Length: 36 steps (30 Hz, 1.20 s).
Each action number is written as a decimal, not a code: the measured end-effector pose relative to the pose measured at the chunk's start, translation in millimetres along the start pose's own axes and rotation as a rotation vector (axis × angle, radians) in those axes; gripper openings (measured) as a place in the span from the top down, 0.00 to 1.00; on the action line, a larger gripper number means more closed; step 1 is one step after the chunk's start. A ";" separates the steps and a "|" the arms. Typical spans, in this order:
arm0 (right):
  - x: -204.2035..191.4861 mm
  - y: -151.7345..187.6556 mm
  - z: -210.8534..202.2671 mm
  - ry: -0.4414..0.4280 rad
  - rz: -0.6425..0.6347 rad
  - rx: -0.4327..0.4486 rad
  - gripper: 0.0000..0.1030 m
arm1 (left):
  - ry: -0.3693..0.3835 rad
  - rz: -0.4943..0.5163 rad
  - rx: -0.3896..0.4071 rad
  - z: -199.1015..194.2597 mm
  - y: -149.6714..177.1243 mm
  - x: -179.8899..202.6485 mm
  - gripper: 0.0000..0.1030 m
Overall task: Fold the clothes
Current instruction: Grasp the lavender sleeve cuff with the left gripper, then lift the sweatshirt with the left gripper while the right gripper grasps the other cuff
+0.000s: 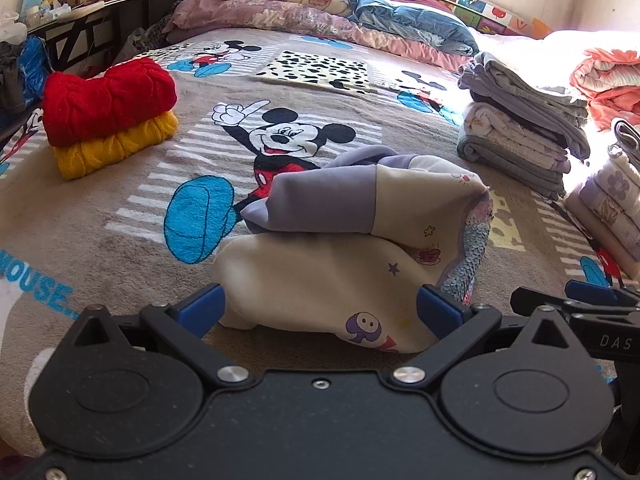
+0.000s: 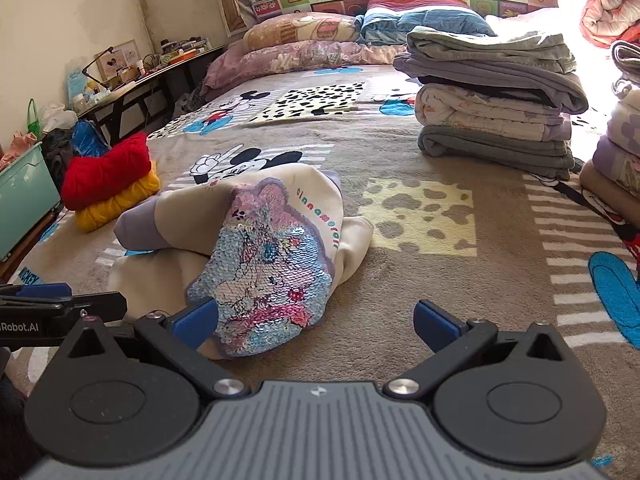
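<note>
A cream and lilac child's sweatshirt [image 1: 332,236] lies folded in a loose bundle on the Mickey Mouse blanket [image 1: 120,216]. Its sequin patch [image 2: 264,276] faces the right wrist view. My left gripper [image 1: 320,312] is open, its blue fingertips [image 1: 202,308] on either side of the bundle's near edge without gripping it. My right gripper [image 2: 316,322] is open and empty, just right of the sweatshirt [image 2: 248,248], with its left fingertip beside the sequin patch. The right gripper [image 1: 580,300] also shows at the right edge of the left wrist view.
A red sweater on a yellow one [image 1: 108,116] sits folded at the left. A stack of folded grey and printed clothes [image 2: 496,104] stands at the right, another stack [image 2: 620,148] further right. Pillows [image 1: 304,8] lie at the headboard. A cluttered desk [image 2: 132,76] stands at the left.
</note>
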State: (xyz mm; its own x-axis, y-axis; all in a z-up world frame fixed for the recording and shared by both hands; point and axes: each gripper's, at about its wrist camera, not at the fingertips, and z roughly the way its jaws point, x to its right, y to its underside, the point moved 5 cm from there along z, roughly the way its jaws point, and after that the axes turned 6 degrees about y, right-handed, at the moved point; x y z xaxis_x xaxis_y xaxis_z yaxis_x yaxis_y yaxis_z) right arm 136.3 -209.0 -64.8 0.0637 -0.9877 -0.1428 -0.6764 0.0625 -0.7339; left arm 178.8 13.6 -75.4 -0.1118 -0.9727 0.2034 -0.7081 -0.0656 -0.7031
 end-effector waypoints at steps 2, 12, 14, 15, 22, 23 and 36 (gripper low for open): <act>2.1 0.7 5.9 0.008 -0.005 -0.005 0.00 | 0.012 -0.020 0.024 0.8 -4.5 -0.5 0.00; 15.4 11.8 34.8 0.024 -0.025 -0.058 0.00 | 0.056 -0.100 0.065 11.8 -44.6 4.4 0.01; 16.5 13.5 38.0 0.023 -0.027 -0.068 0.00 | 0.060 -0.114 0.060 18.2 -52.2 3.9 0.02; 16.4 14.5 39.2 0.021 -0.029 -0.073 0.00 | 0.054 -0.118 0.053 22.7 -55.4 3.4 0.03; 12.4 22.9 45.1 0.011 -0.057 -0.106 0.00 | 0.019 -0.096 -0.019 53.1 -55.9 -0.5 0.29; 11.9 23.9 45.3 0.010 -0.060 -0.108 0.00 | 0.024 -0.104 -0.029 55.2 -54.5 -1.6 0.34; 3.0 31.9 39.7 -0.019 -0.108 -0.125 0.00 | 0.057 0.042 0.001 32.4 -40.5 22.8 0.92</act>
State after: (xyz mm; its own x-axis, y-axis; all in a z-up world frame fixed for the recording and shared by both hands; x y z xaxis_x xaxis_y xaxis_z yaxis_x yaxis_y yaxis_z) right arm 144.1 -204.3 -115.0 0.1542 -0.9848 -0.0805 -0.7509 -0.0639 -0.6574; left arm 227.6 -13.1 -64.4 -0.1808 -0.9604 0.2118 -0.7010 -0.0252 -0.7127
